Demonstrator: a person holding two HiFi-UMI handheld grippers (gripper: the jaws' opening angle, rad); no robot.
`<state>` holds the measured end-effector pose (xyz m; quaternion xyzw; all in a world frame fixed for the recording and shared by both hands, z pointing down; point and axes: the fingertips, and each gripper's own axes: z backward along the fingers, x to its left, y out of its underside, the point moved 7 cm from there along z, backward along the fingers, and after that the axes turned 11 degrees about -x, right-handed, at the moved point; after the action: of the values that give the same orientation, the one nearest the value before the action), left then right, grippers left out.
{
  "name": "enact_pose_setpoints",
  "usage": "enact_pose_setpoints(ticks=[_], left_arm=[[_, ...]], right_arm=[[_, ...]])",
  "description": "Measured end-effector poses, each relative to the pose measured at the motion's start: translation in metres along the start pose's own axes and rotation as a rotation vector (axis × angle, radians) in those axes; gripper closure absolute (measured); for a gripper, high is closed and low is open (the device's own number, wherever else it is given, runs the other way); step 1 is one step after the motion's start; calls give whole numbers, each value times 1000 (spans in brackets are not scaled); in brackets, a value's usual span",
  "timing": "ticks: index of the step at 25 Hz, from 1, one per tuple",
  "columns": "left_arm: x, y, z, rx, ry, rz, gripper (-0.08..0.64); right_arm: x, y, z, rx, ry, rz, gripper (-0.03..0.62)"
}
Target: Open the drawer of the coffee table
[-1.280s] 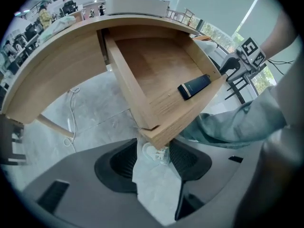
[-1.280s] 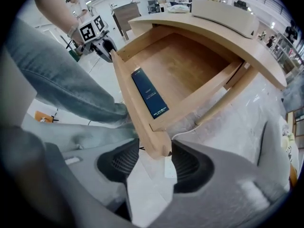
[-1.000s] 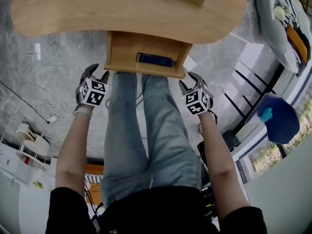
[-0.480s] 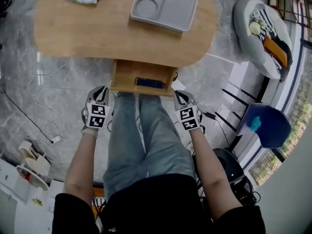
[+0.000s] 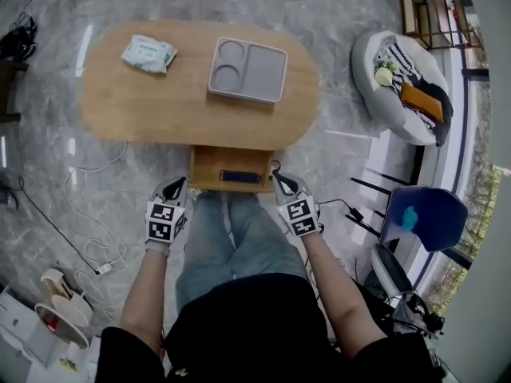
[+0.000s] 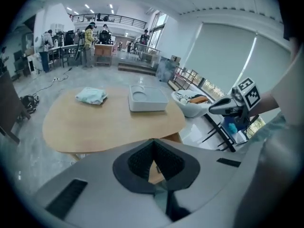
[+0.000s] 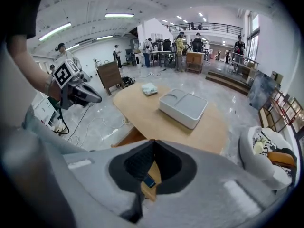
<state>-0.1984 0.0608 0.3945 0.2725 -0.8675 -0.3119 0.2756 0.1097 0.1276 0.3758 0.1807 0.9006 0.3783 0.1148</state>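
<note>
- Grey marble floor (image 5: 335, 6).
- One oval wooden table (image 5: 160, 102); its one drawer (image 5: 209, 168) stands open at the near edge.
- One tray (image 5: 247, 70) and one packet (image 5: 148, 53) on top.
- Two grippers, left (image 5: 179, 184) and right (image 5: 281, 181), jaws together, empty.

No readable text, number or brand anywhere in view.

The only printed signs are black-and-white square code markers on the cubes of the left tool (image 5: 174, 188) and the right tool (image 5: 283, 182); these are patterns, not letters. The pale packet (image 5: 148, 53) on the desk (image 5: 144, 110) carries greenish print too small to make out. The dark flat item (image 5: 242, 177) in the drawer (image 5: 209, 174) shows no legible label.
</note>
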Motion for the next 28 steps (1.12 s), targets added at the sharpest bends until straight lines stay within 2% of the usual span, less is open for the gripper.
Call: enact_pose_setpoints(ticks=[5,15,22,28], left_arm=[[-24,-60,41,-88,34,-49,546],[-74,-181,103,-318,74,-183,546],[-111,-248,153,-458,149,-189,546],[-125,-293,192,-581,110,-213,546]], right_arm=[[4,-60,40,-114,42,-43,594],[12,-173,117,-344,48,17,594],[20,-239,169,-483,53,-10,594],[26,-271,201,-567,54,-14,594]])
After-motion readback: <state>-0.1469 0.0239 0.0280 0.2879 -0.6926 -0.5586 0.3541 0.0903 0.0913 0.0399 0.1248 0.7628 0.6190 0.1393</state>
